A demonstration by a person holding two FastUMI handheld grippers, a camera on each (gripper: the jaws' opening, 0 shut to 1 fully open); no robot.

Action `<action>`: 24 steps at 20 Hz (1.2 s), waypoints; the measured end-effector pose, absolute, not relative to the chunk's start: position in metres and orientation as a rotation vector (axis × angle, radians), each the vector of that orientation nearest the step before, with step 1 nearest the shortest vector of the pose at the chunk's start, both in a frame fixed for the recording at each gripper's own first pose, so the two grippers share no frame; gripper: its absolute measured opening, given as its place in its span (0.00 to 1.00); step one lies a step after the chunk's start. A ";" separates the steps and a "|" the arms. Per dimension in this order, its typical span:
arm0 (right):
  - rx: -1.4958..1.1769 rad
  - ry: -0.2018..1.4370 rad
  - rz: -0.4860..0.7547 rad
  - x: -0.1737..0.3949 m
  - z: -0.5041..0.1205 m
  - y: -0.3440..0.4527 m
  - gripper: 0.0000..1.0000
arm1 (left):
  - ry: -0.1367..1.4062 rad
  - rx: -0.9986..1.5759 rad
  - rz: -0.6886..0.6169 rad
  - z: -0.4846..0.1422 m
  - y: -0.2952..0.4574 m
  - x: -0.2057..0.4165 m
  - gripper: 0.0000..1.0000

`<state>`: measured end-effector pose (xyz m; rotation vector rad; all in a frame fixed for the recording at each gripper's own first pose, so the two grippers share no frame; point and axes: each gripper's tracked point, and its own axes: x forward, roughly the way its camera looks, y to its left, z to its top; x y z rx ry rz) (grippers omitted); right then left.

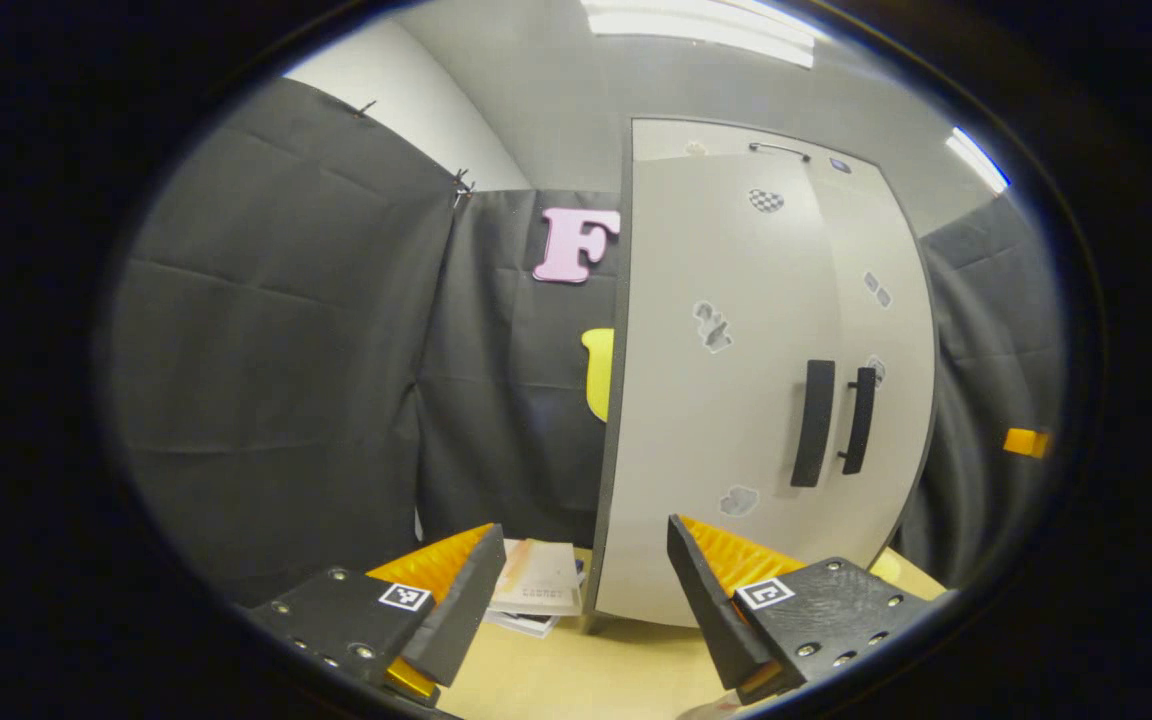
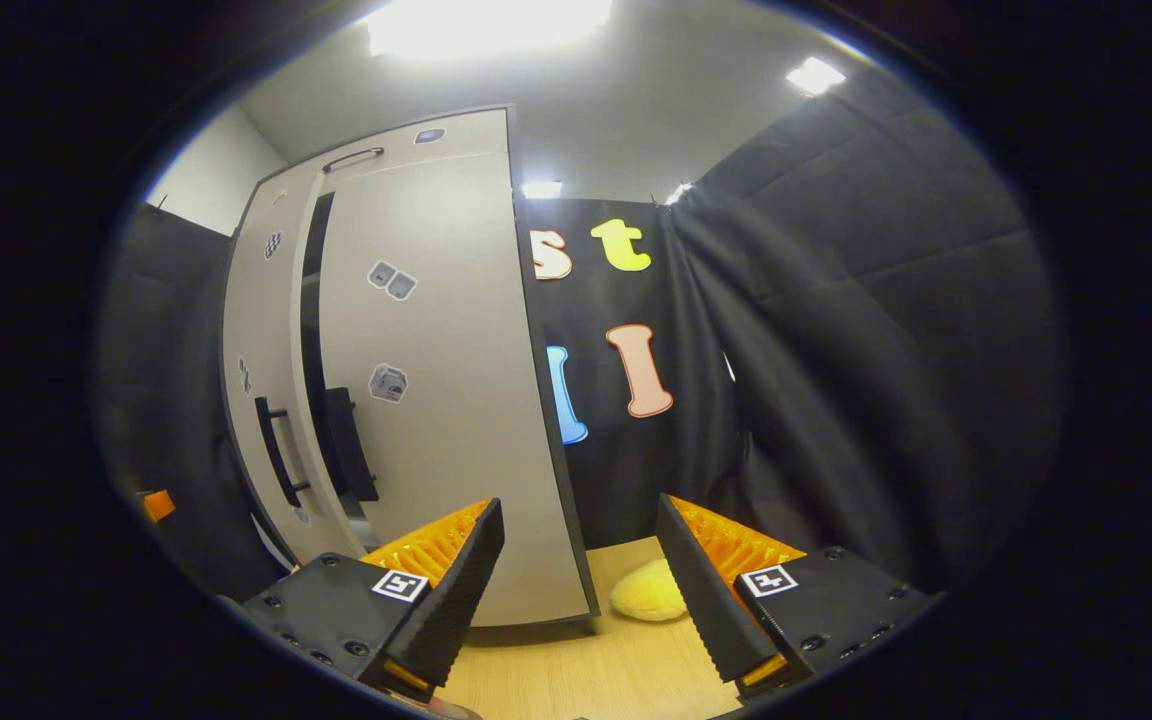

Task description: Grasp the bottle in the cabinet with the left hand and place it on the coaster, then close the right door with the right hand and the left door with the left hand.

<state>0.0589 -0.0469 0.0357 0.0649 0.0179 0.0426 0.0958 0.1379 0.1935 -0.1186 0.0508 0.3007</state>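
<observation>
Bright ceiling panels [image 2: 481,22] light both views from above and glare white. Fisheye distortion bows the cabinet [image 1: 736,400] edges; a soft shadow lies beneath it. Focus stays fairly sharp.

My left gripper [image 1: 581,590] stood with fingers apart over bare tabletop [image 1: 586,670], the way ahead blocked by the cabinet [image 1: 736,400] and, beside it, a stack of papers [image 1: 541,585]. Ahead of my right gripper [image 2: 581,590] the right door [image 2: 436,400] barred the left half (a dark gap showed between the doors); a yellow soft thing [image 2: 648,590] lay on the wood.
</observation>
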 end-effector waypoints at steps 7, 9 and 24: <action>0.047 0.038 0.051 0.068 0.032 -0.024 0.98 | 0.031 -0.073 0.299 0.183 0.155 0.096 1.00; 0.031 0.047 0.041 0.073 0.030 -0.022 0.98 | 0.022 -0.037 0.288 0.180 0.153 0.097 1.00; -0.016 0.012 0.088 0.110 0.018 -0.075 0.98 | 0.003 0.019 0.235 0.204 0.048 0.100 0.94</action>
